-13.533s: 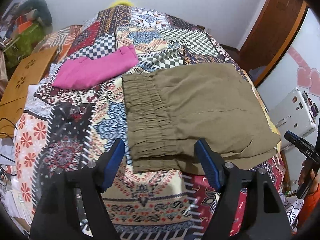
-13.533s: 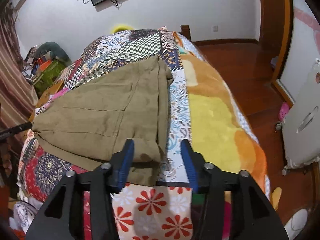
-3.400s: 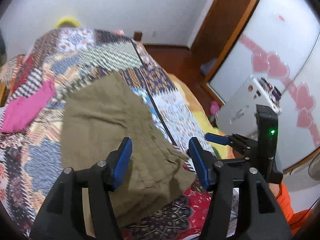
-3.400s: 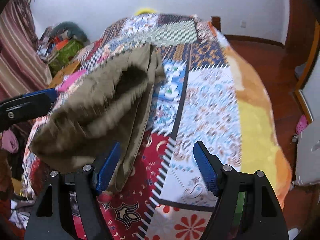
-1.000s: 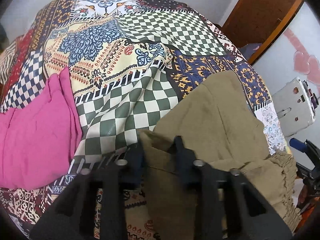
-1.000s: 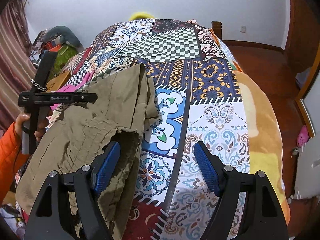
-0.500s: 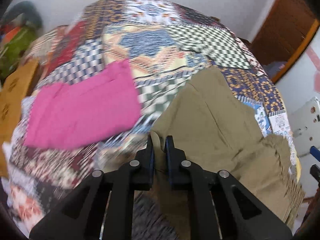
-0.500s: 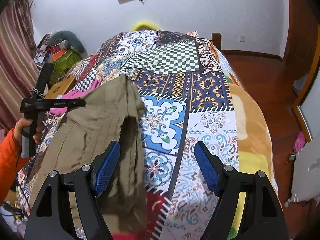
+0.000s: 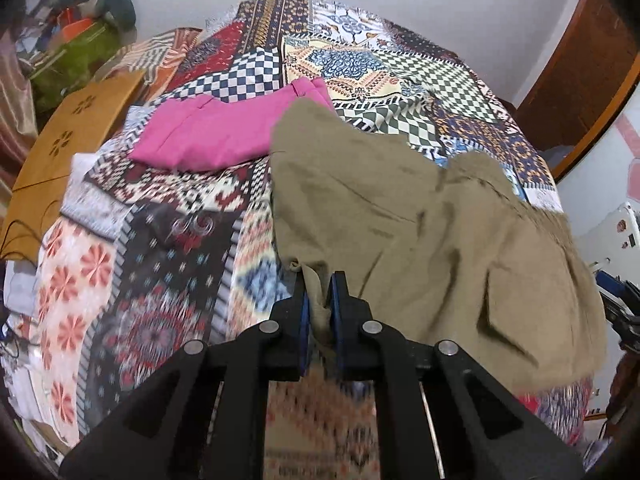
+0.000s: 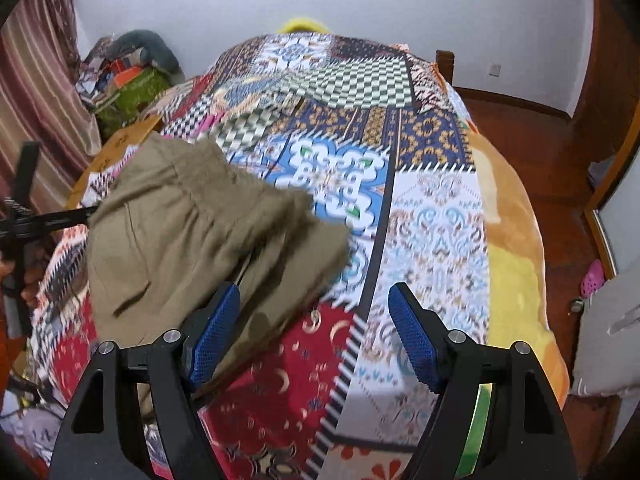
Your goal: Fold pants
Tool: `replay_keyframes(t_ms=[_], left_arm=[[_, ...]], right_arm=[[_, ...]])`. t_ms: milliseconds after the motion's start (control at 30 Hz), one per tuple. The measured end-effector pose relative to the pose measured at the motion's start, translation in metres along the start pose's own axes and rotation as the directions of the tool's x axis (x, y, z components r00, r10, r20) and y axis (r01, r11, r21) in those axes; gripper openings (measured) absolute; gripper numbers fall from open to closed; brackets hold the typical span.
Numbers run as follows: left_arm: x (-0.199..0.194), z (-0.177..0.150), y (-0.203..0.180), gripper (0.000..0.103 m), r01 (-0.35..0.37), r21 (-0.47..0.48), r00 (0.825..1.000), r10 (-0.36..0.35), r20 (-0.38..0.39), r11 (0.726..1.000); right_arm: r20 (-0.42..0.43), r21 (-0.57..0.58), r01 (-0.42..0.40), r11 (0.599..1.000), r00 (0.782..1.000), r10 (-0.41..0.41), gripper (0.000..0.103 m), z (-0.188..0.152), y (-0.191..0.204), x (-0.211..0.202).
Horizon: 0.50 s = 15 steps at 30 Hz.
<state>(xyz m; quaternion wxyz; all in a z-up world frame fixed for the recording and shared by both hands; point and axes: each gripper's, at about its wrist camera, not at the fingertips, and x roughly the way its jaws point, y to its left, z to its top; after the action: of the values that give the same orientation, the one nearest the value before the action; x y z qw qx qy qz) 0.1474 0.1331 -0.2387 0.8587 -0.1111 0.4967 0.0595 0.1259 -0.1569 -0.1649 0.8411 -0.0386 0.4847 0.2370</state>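
Partly blurred pants [image 9: 420, 232] (gripper-pinched [image 9: 319, 308]) — crumpled.

A bed [image 10: 516, 264] with a patchwork quilt [image 10: 360, 92] fills the room, a yellow-orange blanket [image 10: 516, 216] over its right edge. Pale walls [image 10: 400, 0] stand beyond. The wooden floor [image 10: 532, 132] runs along the right, striped curtains [image 10: 36, 80] hang left, and a cardboard box [image 9: 68, 140] sits beside the bed.

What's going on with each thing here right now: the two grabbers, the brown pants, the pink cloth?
Left gripper: shut, pinching the pants' edge.
Right gripper: open, holding nothing.
Olive pants: rumpled, partly lifted off the quilt.
Pink garment: folded, lying flat on the quilt.
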Motion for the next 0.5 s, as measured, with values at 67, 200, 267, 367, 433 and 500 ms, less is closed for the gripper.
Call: replay_keyframes(t_ms=[67, 200, 267, 367, 433, 500], left_arm=[[-0.009, -0.01, -0.001, 0.01, 0.008, -0.008, 1.0, -0.008, 0.005, 1.0], [-0.023, -0.032, -0.003, 0.01, -0.001, -0.004, 1.0, 0.001, 0.018, 1.0], [-0.025, -0.04, -0.001, 0.01, 0.004, -0.008, 1.0, -0.004, 0.012, 1.0], [-0.026, -0.051, 0.004, 0.01, 0.003, -0.021, 1.0, -0.003, 0.015, 1.0], [-0.029, -0.054, 0.01, 0.01, -0.002, -0.028, 1.0, 0.002, 0.014, 1.0], [-0.033, -0.055, 0.015, 0.01, -0.014, -0.023, 1.0, 0.015, 0.02, 1.0]], right_arm=[[-0.013, 0.003, 0.013, 1.0, 1.0, -0.013, 0.074, -0.005, 0.0, 0.001], [-0.017, 0.017, 0.028, 0.999, 0.999, -0.028, 0.074, -0.009, -0.003, 0.003], [-0.022, 0.017, 0.024, 1.0, 0.999, -0.023, 0.074, -0.01, -0.004, 0.006], [-0.051, 0.011, 0.03, 0.999, 0.998, -0.03, 0.074, -0.014, -0.005, 0.02], [-0.074, 0.026, 0.032, 0.999, 0.997, -0.03, 0.074, -0.016, -0.008, 0.028], [-0.069, 0.049, 0.025, 0.999, 0.997, -0.022, 0.074, -0.016, -0.011, 0.027]])
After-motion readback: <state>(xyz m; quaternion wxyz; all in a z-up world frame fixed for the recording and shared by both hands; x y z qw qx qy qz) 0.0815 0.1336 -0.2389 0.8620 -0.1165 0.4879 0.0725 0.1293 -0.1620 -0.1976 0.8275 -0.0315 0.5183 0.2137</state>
